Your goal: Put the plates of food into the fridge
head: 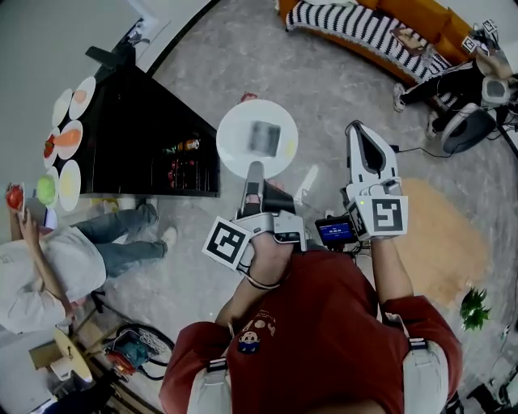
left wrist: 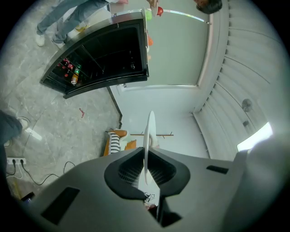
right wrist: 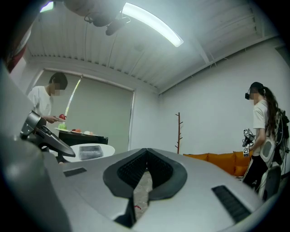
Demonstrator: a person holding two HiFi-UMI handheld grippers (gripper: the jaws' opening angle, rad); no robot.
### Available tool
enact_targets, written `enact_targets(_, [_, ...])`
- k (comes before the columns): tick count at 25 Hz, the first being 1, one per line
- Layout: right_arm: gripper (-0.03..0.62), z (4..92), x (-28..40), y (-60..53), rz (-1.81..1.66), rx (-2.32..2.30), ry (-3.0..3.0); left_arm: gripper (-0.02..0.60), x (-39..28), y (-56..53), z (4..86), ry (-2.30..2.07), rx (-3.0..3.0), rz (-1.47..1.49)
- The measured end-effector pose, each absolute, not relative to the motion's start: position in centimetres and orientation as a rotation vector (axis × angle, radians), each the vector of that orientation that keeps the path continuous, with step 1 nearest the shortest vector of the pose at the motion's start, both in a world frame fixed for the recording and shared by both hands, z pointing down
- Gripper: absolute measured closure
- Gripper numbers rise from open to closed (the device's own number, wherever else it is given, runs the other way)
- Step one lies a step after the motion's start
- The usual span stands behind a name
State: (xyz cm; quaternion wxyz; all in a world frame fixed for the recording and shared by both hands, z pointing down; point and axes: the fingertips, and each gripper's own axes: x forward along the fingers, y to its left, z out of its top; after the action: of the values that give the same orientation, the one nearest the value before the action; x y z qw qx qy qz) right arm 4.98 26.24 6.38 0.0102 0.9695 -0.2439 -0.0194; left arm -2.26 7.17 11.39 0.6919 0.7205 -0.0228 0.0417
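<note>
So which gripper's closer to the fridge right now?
Left. The left gripper, shut on the plate, is just right of the fridge in the head view; the right gripper sits farther right, beyond the plate.

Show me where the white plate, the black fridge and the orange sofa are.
white plate [head: 233,133], head view, bare rim left of the food.
black fridge [head: 139,121], head view, dark top.
orange sofa [head: 421,13], head view, seat cushion.
</note>
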Motion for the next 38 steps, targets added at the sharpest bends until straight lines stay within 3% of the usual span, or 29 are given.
enact_targets(20, [0.583,4.9,20.8,19.2,-0.116,3.013,-0.768,0.560,13.3,0.3,10.8,-0.038,1.614,0.066])
enact_targets(38, [0.583,4.5,32.0,0.1,-0.157,2.710,-1.609,0.560,16.0,-10.3,10.7,-0.450,1.568,-0.328])
